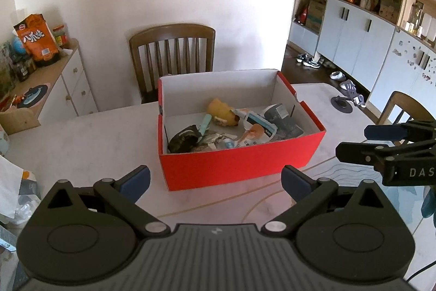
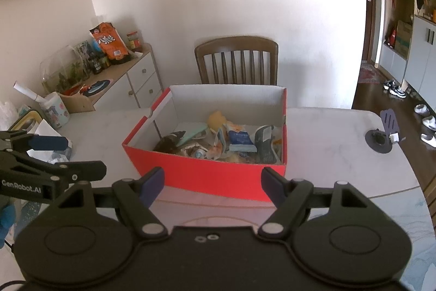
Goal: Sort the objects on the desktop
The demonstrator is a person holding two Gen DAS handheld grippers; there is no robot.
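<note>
A red cardboard box (image 1: 239,164) (image 2: 207,173) stands in the middle of the pale table. Several items lie inside: a yellow soft toy (image 1: 222,112) (image 2: 216,120), a dark crumpled object (image 1: 184,139) (image 2: 170,142), a teal handle (image 1: 204,124), white and blue packets (image 1: 259,124) (image 2: 239,139) and a grey pouch (image 2: 265,143). My left gripper (image 1: 216,180) hovers open just in front of the box, nothing between its fingers. My right gripper (image 2: 212,183) is open too, close to the box's near wall. Each gripper shows at the edge of the other's view, the right gripper (image 1: 351,142) and the left gripper (image 2: 81,157).
A wooden chair (image 1: 173,56) (image 2: 237,60) stands behind the table. A sideboard (image 1: 51,89) at the left carries an orange snack bag (image 1: 38,40) (image 2: 110,44) and jars. A black round fitting (image 2: 380,141) sits at the table's right. Paper and bags (image 1: 16,190) lie at the left edge.
</note>
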